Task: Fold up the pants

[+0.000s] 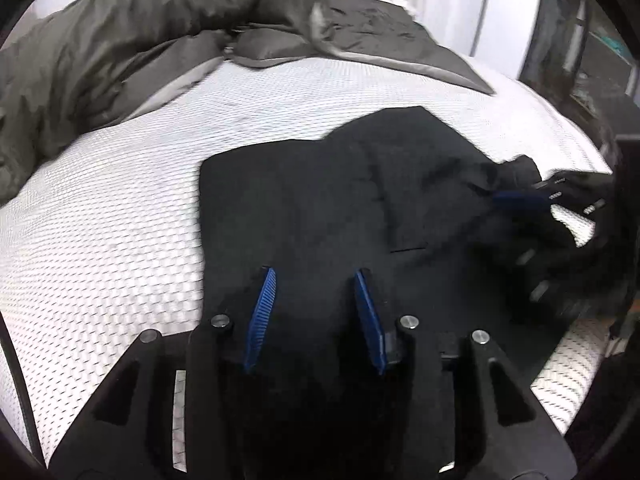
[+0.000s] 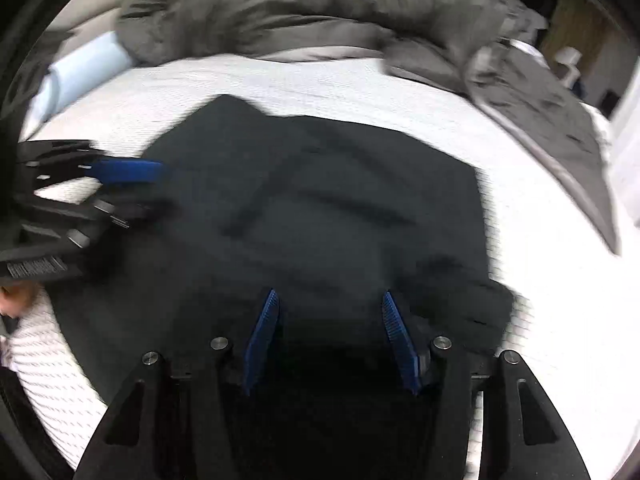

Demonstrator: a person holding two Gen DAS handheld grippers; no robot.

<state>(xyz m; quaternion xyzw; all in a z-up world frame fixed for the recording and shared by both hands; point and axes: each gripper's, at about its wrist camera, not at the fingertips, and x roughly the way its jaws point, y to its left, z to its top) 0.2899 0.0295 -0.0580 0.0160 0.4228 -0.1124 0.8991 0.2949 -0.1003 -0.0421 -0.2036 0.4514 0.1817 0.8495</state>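
Both claws tip steeply down over the bed, side by side above the dark cloth. The left gripper (image 1: 315, 280) hovers near the pants' front edge with its blue fingers (image 1: 262, 312) spread a moderate way apart; nothing sits between the pads, only dark fabric below them. The last two readings of its jaws barely differ, so I would call it loosely parted, gripping nothing. The right gripper (image 2: 328, 300) also points down, jaws parted somewhat wider, its fingers (image 2: 394, 332) clear of the cloth as far as the blur lets me judge. From the left wrist view the right claw shows at 3 o'clock, its blue tip against a bunched corner of the fabric; whether it touches I cannot tell.

The pants (image 2: 320, 208) lie flat and partly folded in the middle of the bed, dark, with creases and a small rumpled lump at 4 o'clock in the right wrist view.

The bed sheet (image 1: 120, 208) is white with a fine dotted weave. A grey duvet (image 2: 280, 12) is heaped along the far side from 10 to 2 o'clock. A pale blue pillow (image 2: 80, 68) peeks out at 10 o'clock. No containers are in sight.
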